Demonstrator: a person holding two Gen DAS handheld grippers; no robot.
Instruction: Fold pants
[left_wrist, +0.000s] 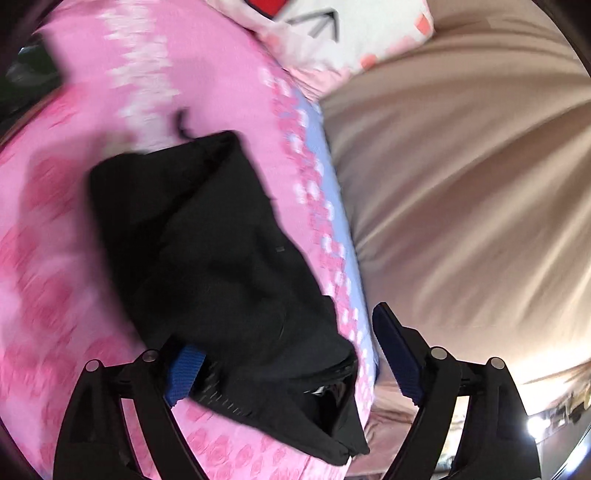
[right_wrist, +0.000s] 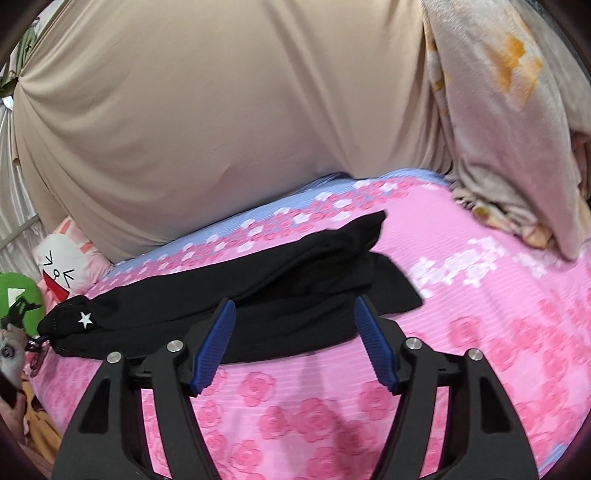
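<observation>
the black pants (right_wrist: 236, 295) are lying half-folded on the pink bed (right_wrist: 480, 332); both grippers' fingers are hovering spread beside them, the left gripper (left_wrist: 284, 365) and right gripper (right_wrist: 291, 343) probably needing to grip for another fold.

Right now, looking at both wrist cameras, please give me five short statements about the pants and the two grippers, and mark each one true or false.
1. The black pants lie on the pink flowered bedsheet. True.
2. The right gripper is shut on the pants. False: its jaws are open, with nothing clamped between them.
3. A small white star shows on one end of the pants. True.
4. The pants are spread out flat at full length. False: they lie folded in layers.
5. The left gripper is open. True.
</observation>
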